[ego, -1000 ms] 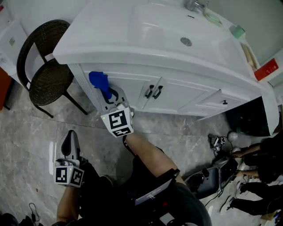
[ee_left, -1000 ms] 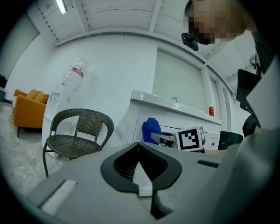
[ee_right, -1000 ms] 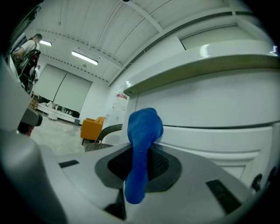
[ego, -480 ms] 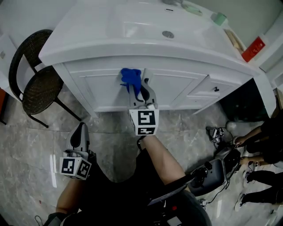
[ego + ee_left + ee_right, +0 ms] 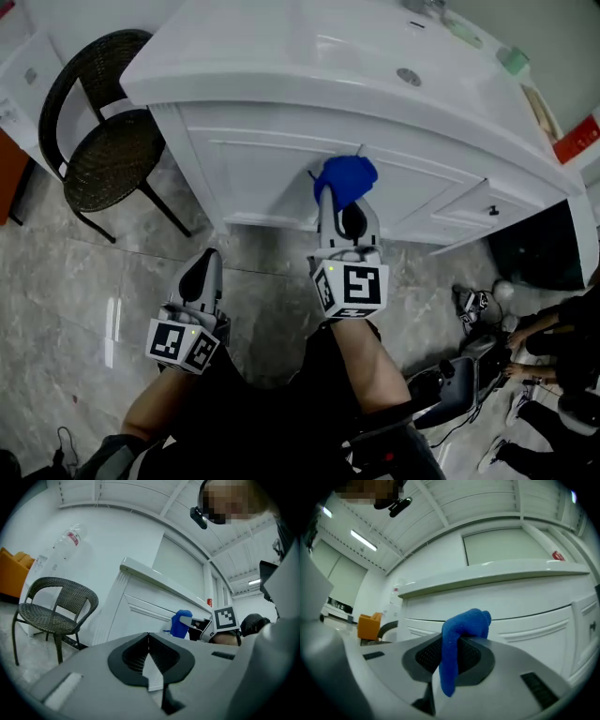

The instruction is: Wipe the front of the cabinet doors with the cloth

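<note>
Cloth (image 5: pixel 345 180), blue and bunched, sits at the tip of the right gripper (image 5: pixel 339 199), up at the front of the white cabinet doors (image 5: pixel 253 178) under the washbasin top (image 5: pixel 281 66). The head view shows it beside a dark door handle (image 5: pixel 312 175), but not whether it presses on the door.

The right gripper view shows the grip: the jaws are pinching the cloth (image 5: pixel 464 630). One fold humps over the tips of the right gripper (image 5: pixel 457 644) and a tail hangs down in front. The panelled door (image 5: pixel 525 616) fills the background, with an orange armchair (image 5: pixel 369 625) far off to the left.

The left gripper view gives the side-on look. The cloth (image 5: pixel 180 623) lies at the door face (image 5: pixel 140 611), held out ahead of the right gripper's marker cube (image 5: pixel 225 617). This view also shows the left gripper (image 5: pixel 149 639) with its jaws pressed together and nothing between them.

In the head view the left gripper (image 5: pixel 202 272) hangs low over the grey floor (image 5: pixel 75 281), apart from the cabinet. A dark wicker chair (image 5: pixel 103 150) stands just left of the cabinet.
</note>
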The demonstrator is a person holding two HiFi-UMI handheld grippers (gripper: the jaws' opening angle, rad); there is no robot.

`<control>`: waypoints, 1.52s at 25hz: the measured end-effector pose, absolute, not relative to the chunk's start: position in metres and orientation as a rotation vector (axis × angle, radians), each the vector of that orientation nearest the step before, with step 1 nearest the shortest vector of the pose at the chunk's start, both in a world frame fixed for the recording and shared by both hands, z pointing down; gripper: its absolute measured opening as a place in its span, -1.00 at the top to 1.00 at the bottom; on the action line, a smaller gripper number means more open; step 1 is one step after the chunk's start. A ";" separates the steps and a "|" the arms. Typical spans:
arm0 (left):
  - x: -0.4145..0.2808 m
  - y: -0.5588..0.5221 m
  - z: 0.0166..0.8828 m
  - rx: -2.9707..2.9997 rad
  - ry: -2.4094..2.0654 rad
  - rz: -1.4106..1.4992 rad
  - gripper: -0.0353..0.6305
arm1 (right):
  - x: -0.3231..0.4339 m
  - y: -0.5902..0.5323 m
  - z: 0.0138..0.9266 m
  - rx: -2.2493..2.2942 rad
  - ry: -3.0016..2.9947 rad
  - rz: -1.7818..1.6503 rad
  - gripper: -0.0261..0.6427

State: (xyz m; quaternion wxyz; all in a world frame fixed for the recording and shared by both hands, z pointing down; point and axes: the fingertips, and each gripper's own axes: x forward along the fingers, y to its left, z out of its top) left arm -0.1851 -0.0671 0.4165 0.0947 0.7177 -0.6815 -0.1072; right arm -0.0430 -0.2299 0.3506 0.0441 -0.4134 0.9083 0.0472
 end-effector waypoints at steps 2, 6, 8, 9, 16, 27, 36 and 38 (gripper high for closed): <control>-0.198 -0.055 0.427 2.070 -2.053 -0.305 0.88 | -0.093 -0.204 0.357 -1.066 2.851 0.137 0.77; -0.228 -0.027 0.433 1.968 -2.153 -0.280 0.88 | -0.190 -0.157 0.396 -0.727 3.054 0.184 0.77; -0.242 -0.011 0.432 1.912 -2.215 -0.271 0.88 | -0.227 -0.142 0.414 -0.629 3.103 0.213 0.77; -0.249 -0.003 0.430 1.886 -2.244 -0.266 0.88 | -0.243 -0.139 0.423 -0.596 3.115 0.236 0.77; -0.273 0.031 0.426 1.785 -2.353 -0.251 0.88 | -0.284 -0.166 0.453 -0.613 3.154 0.333 0.77; -0.233 -0.017 0.426 1.973 -2.188 -0.267 0.88 | -0.150 -0.243 0.454 -1.206 3.047 0.180 0.77; -0.175 -0.064 0.419 2.178 -1.970 -0.261 0.88 | -0.035 -0.258 0.439 -1.550 2.879 0.118 0.77; -0.166 -0.069 0.420 2.204 -1.941 -0.259 0.88 | -0.023 -0.254 0.441 -1.569 2.860 0.108 0.77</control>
